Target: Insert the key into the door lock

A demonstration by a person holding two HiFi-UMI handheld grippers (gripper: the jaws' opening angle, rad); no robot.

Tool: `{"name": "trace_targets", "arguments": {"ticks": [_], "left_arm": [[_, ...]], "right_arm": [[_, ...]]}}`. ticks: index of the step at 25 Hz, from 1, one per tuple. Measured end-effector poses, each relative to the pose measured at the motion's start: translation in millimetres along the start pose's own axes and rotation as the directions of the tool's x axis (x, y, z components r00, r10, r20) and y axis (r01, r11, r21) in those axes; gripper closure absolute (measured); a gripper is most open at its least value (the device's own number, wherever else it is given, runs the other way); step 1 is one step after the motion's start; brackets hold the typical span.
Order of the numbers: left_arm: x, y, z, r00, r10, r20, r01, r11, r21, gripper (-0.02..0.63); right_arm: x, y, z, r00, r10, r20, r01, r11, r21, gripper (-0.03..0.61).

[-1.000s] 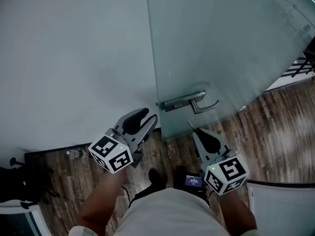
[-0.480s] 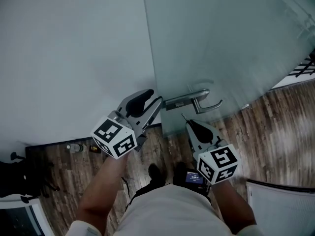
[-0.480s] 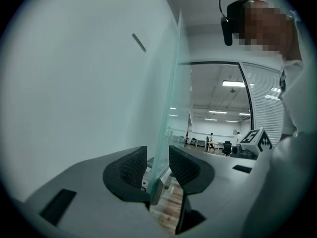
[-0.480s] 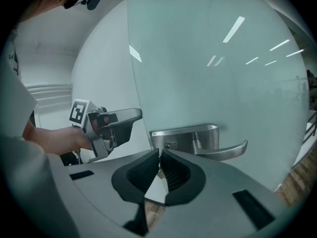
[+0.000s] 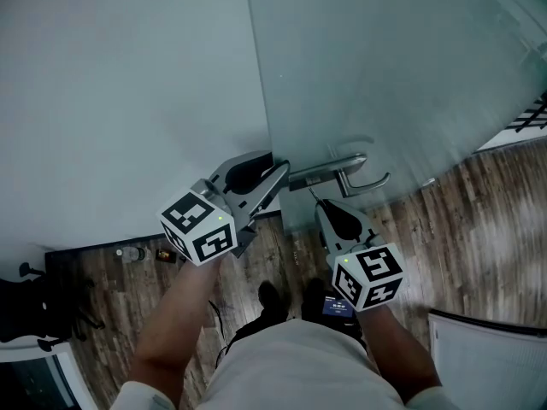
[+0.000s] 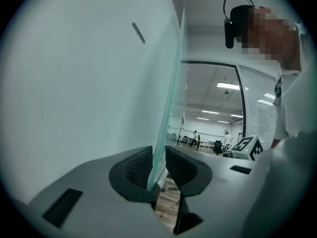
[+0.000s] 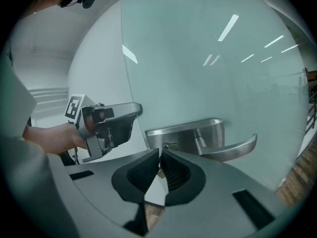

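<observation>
Closing left tool (image 6: 158,150) onto glass door edge (image 6: 169,103), right tool (image 7: 161,152) pinching key (image 7: 160,171)

Pale short-sleeved tee (image 5: 299,370) is worn, with dark shoes (image 5: 272,301) down below and a black headset (image 6: 233,19) up top. Left gripper (image 5: 278,171) and right gripper (image 5: 318,203) are both moulded in grey plastic, fingers (image 6: 136,167) lined with black ribbed pads. Each is capped by a white cube (image 5: 198,227) printed with black square markers, and a tiny green light (image 5: 220,220) is lit on it
</observation>
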State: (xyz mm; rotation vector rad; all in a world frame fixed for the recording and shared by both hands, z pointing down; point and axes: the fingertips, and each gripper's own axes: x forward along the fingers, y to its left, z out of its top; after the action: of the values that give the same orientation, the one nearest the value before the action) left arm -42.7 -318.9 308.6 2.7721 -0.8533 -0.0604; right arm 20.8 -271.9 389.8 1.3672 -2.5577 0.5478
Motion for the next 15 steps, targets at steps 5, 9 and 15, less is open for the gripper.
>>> {"name": "trace_targets", "arguments": {"ticks": [5,9,15], "left_arm": [[0.2,0.3,-1.0,1.0,-0.02,0.003,0.02,1.0,-0.005,0.517],[0.3,0.7,-1.0,1.0,-0.026,0.007,0.026,1.0,-0.01,0.517],[0.0,0.4,-1.1,1.0,-0.029,0.007,0.03,0.999,-0.02,0.517]], "right_arm": [[2.6,-1.8,-1.8,1.0,-0.014,0.002,0.014,1.0,0.007,0.555],[4.7,-2.9,-1.8,1.0,-0.024,0.006,0.024,1.0,0.011,0.555],[5.9,-3.5,-3.1,0.999,-0.036,0.008,0.036,0.999,0.013,0.555]]}}
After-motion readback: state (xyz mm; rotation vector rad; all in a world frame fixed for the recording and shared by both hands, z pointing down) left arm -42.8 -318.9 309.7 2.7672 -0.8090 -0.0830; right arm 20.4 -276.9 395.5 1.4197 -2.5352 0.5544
